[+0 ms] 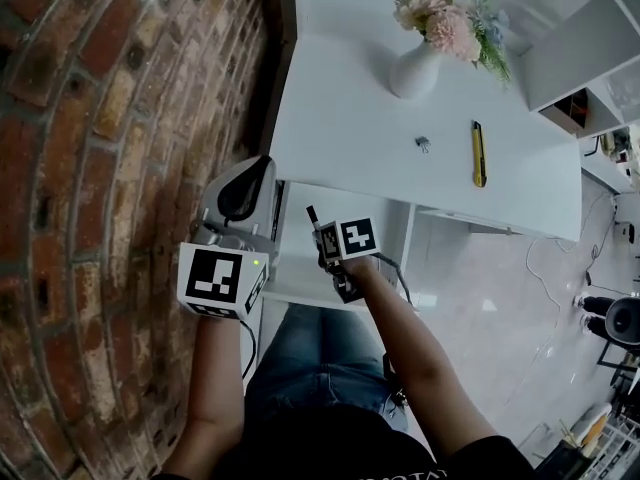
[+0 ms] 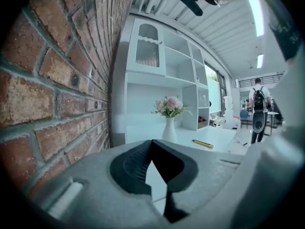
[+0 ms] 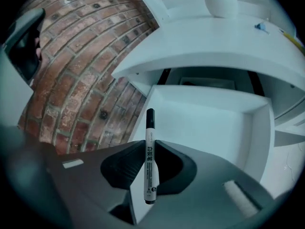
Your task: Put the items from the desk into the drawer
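Observation:
My right gripper (image 1: 325, 242) (image 3: 150, 144) is shut on a white marker (image 3: 149, 156) with a black cap (image 1: 311, 213), held upright over the open white drawer (image 1: 388, 215) (image 3: 209, 123) under the desk (image 1: 350, 118). The drawer looks bare inside. On the desk lie a yellow utility knife (image 1: 478, 153) (image 2: 202, 143) and a small binder clip (image 1: 423, 144) (image 3: 259, 26). My left gripper (image 1: 262, 166) (image 2: 152, 142) hangs at the drawer's left, beside the brick wall. Its jaws meet at the tips with nothing between them.
A white vase of pink flowers (image 1: 415, 68) (image 2: 168, 130) stands at the back of the desk. The brick wall (image 1: 100, 168) runs close along the left. White shelving (image 1: 590, 48) stands at the right. A person with a backpack (image 2: 258, 101) stands far off.

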A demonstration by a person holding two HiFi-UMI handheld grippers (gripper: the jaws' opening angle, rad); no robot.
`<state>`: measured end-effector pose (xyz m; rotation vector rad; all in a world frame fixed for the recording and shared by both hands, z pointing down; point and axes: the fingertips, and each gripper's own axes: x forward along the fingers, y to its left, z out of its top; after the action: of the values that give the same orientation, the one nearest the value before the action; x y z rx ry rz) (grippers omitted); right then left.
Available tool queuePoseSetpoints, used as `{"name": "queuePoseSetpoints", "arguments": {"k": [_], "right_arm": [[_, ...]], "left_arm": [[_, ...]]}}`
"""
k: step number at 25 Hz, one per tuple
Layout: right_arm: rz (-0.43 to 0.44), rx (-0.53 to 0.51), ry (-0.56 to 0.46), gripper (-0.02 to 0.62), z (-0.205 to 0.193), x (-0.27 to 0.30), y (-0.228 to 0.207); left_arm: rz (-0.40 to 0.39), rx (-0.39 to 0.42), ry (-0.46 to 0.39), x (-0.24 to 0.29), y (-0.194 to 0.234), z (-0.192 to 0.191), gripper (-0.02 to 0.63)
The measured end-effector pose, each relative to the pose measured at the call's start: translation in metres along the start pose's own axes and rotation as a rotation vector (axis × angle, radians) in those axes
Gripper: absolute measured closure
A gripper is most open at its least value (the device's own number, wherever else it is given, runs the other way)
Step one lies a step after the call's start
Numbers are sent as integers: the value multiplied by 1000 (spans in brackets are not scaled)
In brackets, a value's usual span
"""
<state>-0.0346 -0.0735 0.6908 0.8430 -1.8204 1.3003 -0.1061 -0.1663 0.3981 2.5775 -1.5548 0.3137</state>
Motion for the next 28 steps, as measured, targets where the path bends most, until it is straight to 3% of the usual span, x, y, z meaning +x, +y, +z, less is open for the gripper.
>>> {"name": "queuePoseSetpoints", "arguments": {"k": [8,18,22,28], "right_arm": [[-35,-1,35,517,4,65,-20],[9,254,75,515,-7,111,-20],[-50,276,94,514,-17,126,-34],[-27,254,97,497,-17,119,-32]], "left_arm": [[-7,20,-2,2,0,-2,607],[0,5,-8,-1,3,0,607],[7,13,9,-5,7,-5,607],[3,19,32,-8,9,-13,607]]}}
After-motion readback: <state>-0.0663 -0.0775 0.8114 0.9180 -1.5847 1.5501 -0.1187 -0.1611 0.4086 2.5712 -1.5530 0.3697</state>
